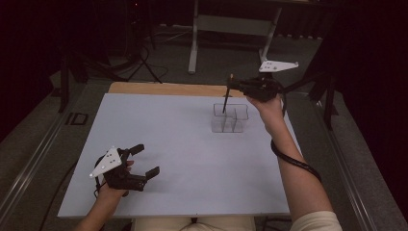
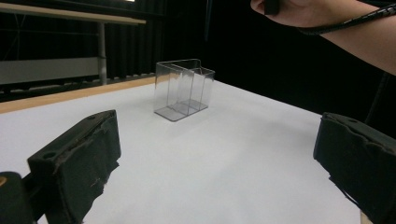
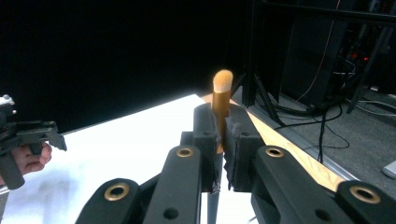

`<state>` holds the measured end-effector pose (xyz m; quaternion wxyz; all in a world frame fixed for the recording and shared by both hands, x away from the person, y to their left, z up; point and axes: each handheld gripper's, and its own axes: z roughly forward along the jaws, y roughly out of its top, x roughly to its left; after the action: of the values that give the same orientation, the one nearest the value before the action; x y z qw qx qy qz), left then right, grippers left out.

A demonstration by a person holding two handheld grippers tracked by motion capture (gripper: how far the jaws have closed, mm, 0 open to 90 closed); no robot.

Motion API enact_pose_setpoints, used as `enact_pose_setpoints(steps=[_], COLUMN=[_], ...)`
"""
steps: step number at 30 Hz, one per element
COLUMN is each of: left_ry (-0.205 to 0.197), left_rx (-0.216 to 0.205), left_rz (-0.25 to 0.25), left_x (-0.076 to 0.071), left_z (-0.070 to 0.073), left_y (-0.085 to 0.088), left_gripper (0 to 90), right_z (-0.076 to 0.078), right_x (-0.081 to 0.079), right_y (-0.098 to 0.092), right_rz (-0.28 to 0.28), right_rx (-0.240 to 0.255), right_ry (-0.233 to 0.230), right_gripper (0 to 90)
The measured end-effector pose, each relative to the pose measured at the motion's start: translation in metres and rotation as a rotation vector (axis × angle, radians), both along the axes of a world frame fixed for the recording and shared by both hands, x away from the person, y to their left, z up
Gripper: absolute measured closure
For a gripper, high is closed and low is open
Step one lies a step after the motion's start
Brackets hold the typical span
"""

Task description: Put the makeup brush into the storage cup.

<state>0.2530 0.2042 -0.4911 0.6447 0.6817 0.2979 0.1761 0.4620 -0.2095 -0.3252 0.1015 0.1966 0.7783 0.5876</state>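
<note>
Above clear organizer (image 1: 230,118), right hand (image 1: 267,107) raised w/ fingers clamping brush (image 1: 226,98).

Black padded claws (image 3: 223,158), brass-ringed screws, perhaps a cream sleeve (image 1: 315,221).

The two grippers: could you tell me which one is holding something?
The right gripper, shut on a makeup brush above the clear organizer; the left gripper is open.

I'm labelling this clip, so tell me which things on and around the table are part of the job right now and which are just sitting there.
Part of the job:
- makeup brush, clamped in the right gripper
- clear divided box, with the brush's lower end over it

Just there:
- left gripper, jaws open, resting on the table
- metal stand behind the table
- cables on the floor
</note>
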Motion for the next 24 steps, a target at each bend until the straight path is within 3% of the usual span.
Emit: enact_pose_setpoints(steps=[13, 24], left_ry=[0.009, 0.009], left_rx=[-0.008, 0.005], left_rz=[-0.007, 0.001], left_x=[0.000, 0.000], left_z=[-0.001, -0.001], left_y=[0.002, 0.001], left_gripper=[1.9, 1.8], right_z=[-0.009, -0.020], right_x=[0.019, 0.035], right_y=[-0.003, 0.000], right_rz=[-0.103, -0.141], right_rx=[0.000, 0.008], right_ry=[-0.012, 0.011], right_gripper=[84.0, 84.0])
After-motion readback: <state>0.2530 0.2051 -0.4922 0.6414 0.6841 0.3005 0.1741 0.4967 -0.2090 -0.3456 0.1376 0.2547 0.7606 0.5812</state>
